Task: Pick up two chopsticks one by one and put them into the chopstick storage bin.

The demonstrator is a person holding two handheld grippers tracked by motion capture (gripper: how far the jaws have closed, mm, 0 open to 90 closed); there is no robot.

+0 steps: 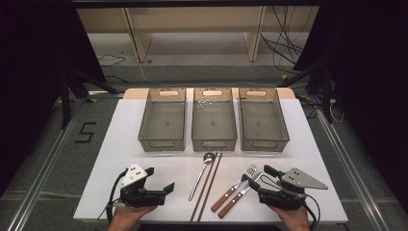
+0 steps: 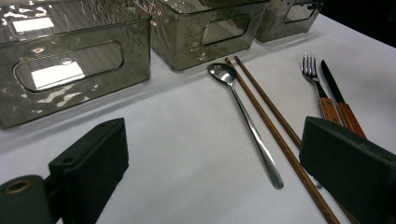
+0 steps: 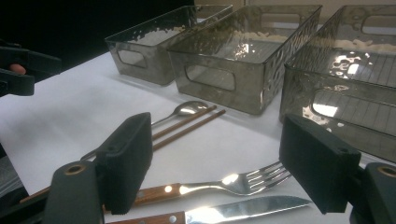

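Two grippers low at the table's near edge, jaws wide apart, nothing held: left gripper [image 1: 159, 184] aimed toward spoon [image 1: 201, 175] and chopsticks [image 1: 208, 185], well clear; right gripper [image 1: 262, 177] just beside fork [image 1: 235, 186] and knife [image 1: 244, 191], straddling them in its own view, pads off; three bins [image 1: 214, 144] beyond

Overhead light floods the white counter [image 1: 144, 159], surroundings fall into darkness; glare sparkles on the clear bins [image 3: 243, 60] and knife blade [image 3: 243, 208], near jaws soft, slightly blurred.
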